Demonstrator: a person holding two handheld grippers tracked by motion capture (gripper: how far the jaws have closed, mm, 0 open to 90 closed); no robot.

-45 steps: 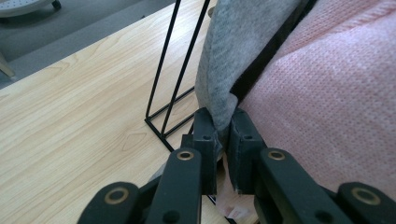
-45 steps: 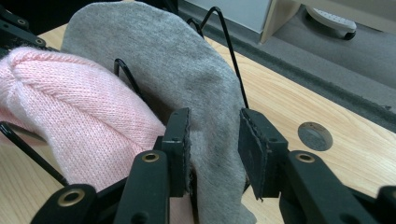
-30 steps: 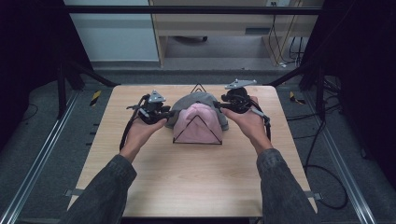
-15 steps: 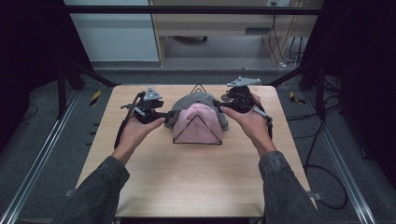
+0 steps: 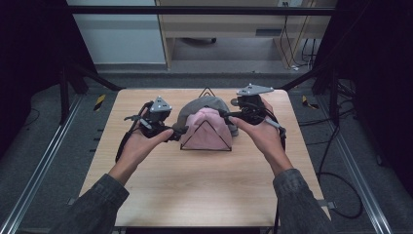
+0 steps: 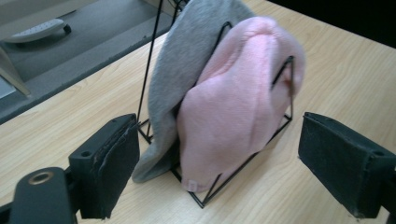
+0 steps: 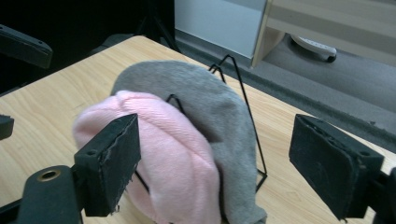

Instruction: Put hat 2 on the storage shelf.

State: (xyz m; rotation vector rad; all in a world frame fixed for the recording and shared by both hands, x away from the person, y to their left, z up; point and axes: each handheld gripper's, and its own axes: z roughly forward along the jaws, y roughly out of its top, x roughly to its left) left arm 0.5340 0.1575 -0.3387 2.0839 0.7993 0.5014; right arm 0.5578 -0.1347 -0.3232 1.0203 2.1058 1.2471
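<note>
At the centre of the high view we see a black wire rack (image 5: pixel 206 141) standing on the wooden counter (image 5: pixel 195 195), with a pink knit hat (image 5: pixel 208 127) and a grey knit hat (image 5: pixel 204 105) draped over it, the grey one behind the pink and touching it. Our left claw (image 5: pixel 178 131) sits just left of the rack, its jaws spread wide on either side of the two hats in the left gripper view. Our right claw (image 5: pixel 225 115) sits just right of the rack, jaws likewise wide apart, the pink hat close by one pad (image 7: pixel 114 161). Neither claw grips anything.
</note>
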